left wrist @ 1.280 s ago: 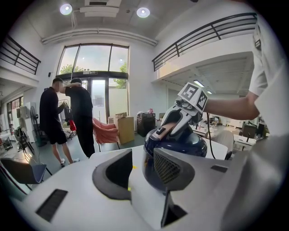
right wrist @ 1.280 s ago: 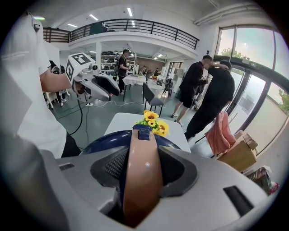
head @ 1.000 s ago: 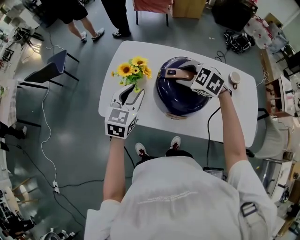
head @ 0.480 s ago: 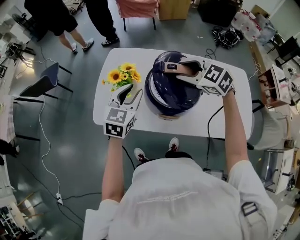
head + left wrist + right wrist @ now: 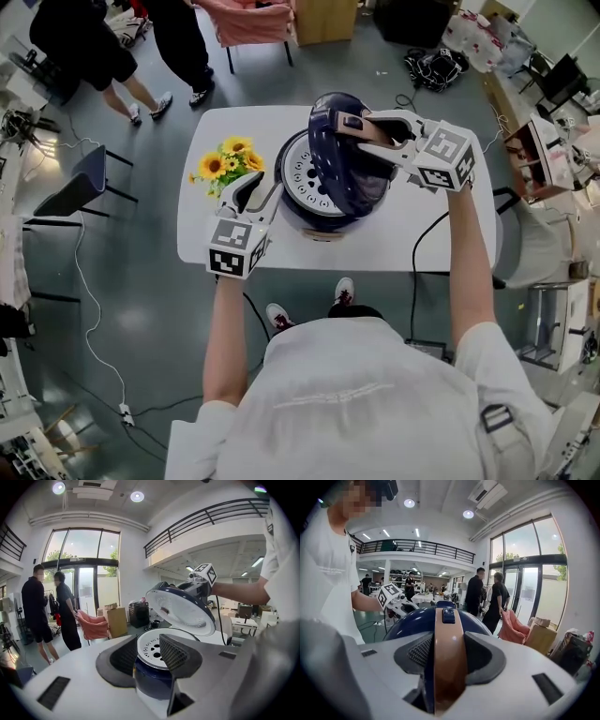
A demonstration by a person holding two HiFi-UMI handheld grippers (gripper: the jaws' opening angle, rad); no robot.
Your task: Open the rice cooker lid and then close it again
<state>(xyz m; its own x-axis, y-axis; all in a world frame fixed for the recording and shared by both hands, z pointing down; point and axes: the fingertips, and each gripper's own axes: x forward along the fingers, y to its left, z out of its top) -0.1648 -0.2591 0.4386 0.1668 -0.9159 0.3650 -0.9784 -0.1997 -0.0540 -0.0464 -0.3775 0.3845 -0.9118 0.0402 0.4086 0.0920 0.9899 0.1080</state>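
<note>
**Lid half raised, held by the right tongs along its handle strip**

The rice cooker (image 5: 317, 223) stands near the middle of the white worktop (image 5: 441, 234). Its dark blue lid (image 5: 339, 173) is lifted and tilted, not lying flat. The inner side of the lid faces the person's left, and there the white perforated inner plate (image 5: 302, 176) is uncovered. From this tilt I judge that the hinge is on the side toward the right hand, so more opening would carry the lid up and over to that side.

A brown handle strip (image 5: 448, 620) runs over the lid. Its long axis lies along the line in which the right tongs (image 5: 367, 133) point. The right tongs come from the right side and are clenched across the width of the strip, one pad on each side.

The left tongs (image 5: 259, 193) are released and empty. They point at the cooker body from the left, just beside it, and I cannot tell if the tips touch it. Sunflowers (image 5: 223, 164) stand near them.

The right hand is the one that carries the move. Closing would need the opposite arc, down toward the left.
</note>
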